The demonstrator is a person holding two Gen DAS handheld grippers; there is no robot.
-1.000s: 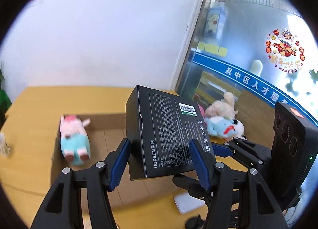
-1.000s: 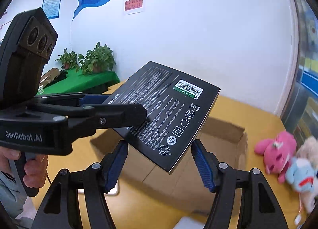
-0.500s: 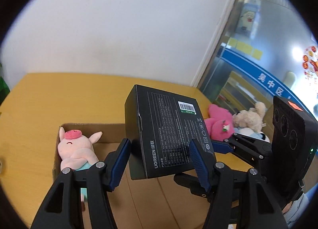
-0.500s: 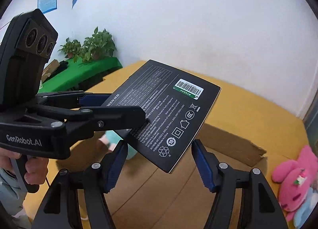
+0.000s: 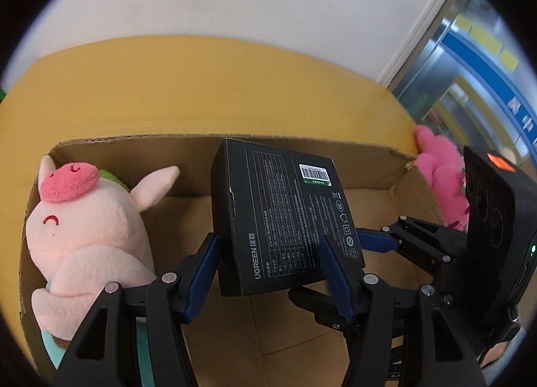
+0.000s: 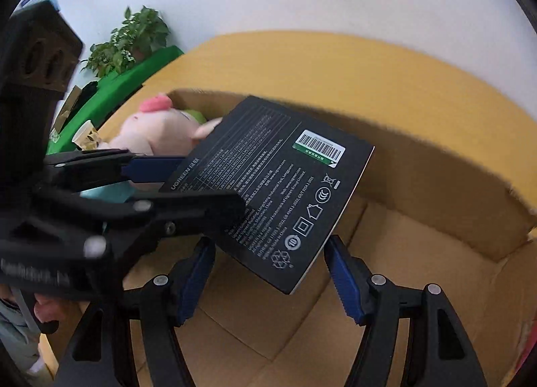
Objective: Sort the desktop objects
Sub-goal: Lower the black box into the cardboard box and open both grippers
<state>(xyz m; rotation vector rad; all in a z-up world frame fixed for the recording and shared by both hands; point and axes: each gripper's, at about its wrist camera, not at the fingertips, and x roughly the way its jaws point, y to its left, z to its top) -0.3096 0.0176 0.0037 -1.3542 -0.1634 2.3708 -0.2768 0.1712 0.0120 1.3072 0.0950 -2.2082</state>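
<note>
Carried forward and lowered over the cardboard box (image 5: 141,149), black package (image 5: 285,229) now beside the pink pig plush (image 5: 87,232); pig looming larger.

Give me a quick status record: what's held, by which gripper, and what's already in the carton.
held item: black UGREEN box, tilted, above the carton
left gripper: clamped on the box
right gripper: fingers flank the box's lower corner; grip unclear
carton: open, on the yellow table
in carton: pink pig plush, at its left end
outside carton: bright pink plush, past the right wall
</note>
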